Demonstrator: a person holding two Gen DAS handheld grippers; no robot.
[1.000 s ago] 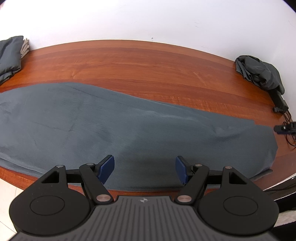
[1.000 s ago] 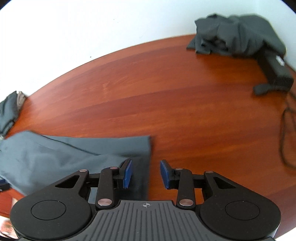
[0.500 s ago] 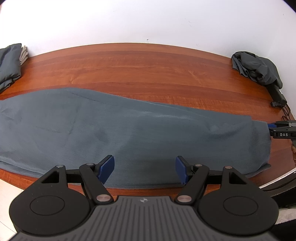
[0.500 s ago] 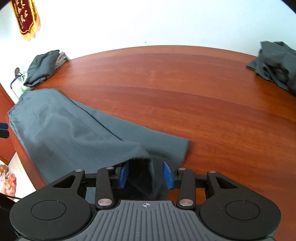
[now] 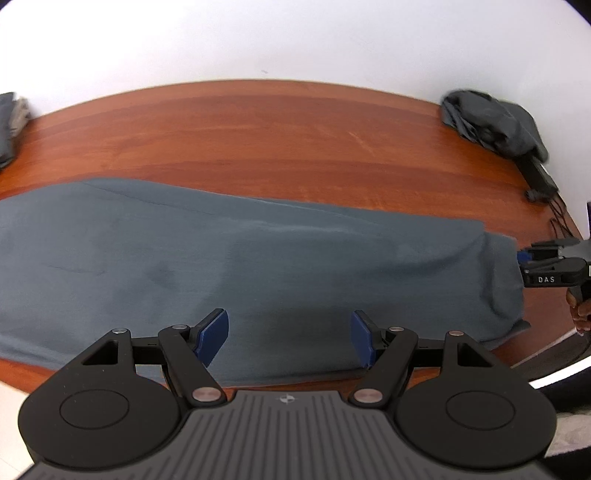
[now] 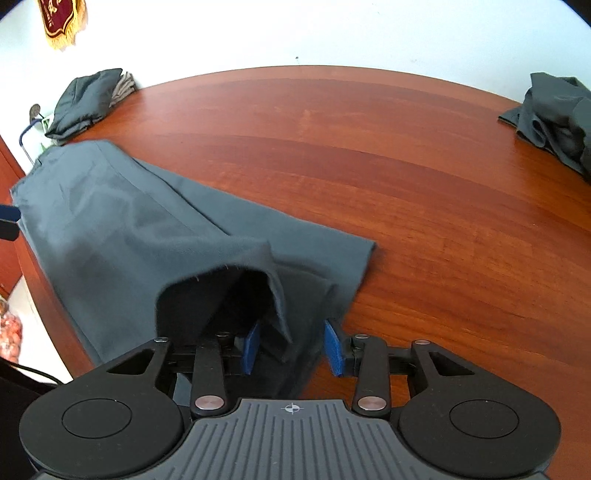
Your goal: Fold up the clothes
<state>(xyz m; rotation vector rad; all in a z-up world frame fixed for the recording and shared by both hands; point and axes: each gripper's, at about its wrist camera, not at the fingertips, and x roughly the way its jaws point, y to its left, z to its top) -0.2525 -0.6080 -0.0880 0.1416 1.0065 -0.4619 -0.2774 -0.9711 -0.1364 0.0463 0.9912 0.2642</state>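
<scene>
Grey trousers (image 5: 258, 266) lie lengthwise along the desk's (image 5: 295, 140) near edge. Left gripper (image 5: 289, 338) hangs released above them. Right gripper (image 6: 291, 347) straddles a lifted hem fold; its jaws have just been narrowing, and pad contact is unclear.

Risk: only one layer gets caught, so the leg slips and bunches. The hem's inner layers are in shadow.

Reddish wooden table (image 6: 424, 192), white wall (image 5: 295, 37), fringed maroon pennant (image 6: 62, 18), black device with cables (image 5: 541, 177)
</scene>
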